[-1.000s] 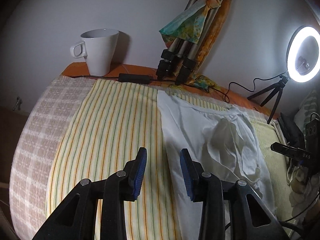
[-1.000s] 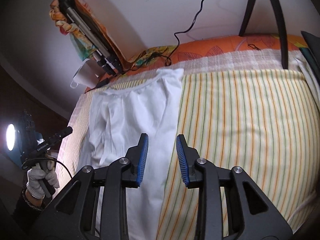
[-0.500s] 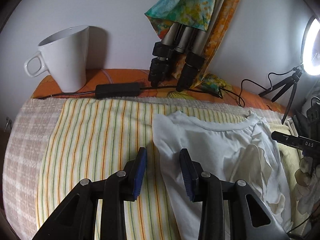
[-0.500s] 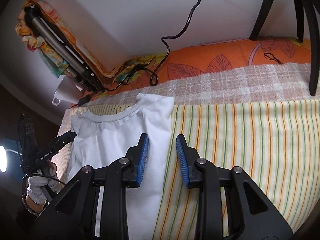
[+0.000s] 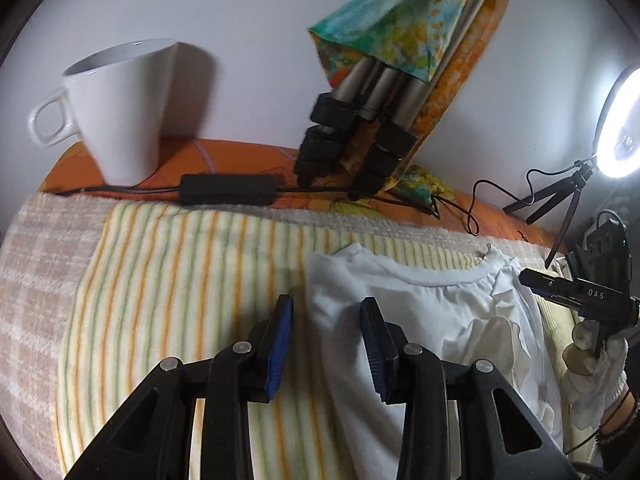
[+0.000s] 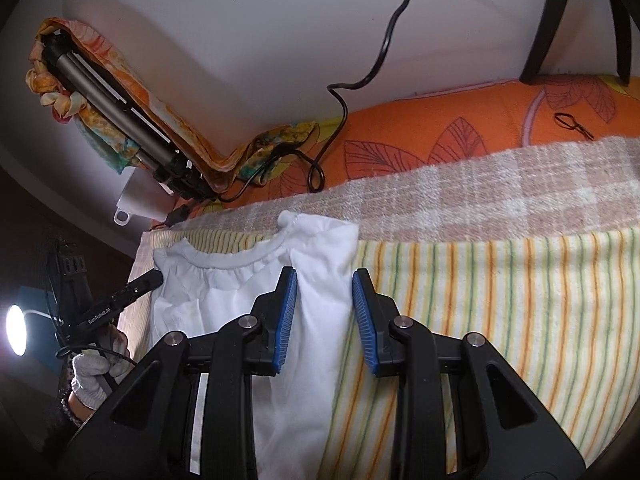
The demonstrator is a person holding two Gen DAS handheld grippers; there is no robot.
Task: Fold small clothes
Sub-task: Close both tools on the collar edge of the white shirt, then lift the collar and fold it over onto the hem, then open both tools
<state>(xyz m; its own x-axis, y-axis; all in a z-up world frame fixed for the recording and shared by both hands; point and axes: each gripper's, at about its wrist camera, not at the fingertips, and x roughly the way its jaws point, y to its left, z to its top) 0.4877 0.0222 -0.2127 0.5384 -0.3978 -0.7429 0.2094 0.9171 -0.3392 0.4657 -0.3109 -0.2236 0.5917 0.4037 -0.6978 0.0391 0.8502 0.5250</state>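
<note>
Left wrist view: my left tool (image 5: 326, 330) gapes wide, gripping nothing, straddling the left edge of the white garment (image 5: 420, 312), which lies flat on the striped towel (image 5: 180, 280) near the white mug (image 5: 120, 108). I'd say I'm lining up to pinch its top corners.

Right wrist view: my right tool (image 6: 324, 314) is spread just as wide and empty, over the garment's soft, thin right shoulder below the gathered neckline (image 6: 236, 262). Next: lower and close on fabric only, not the fuzzy towel.
</note>
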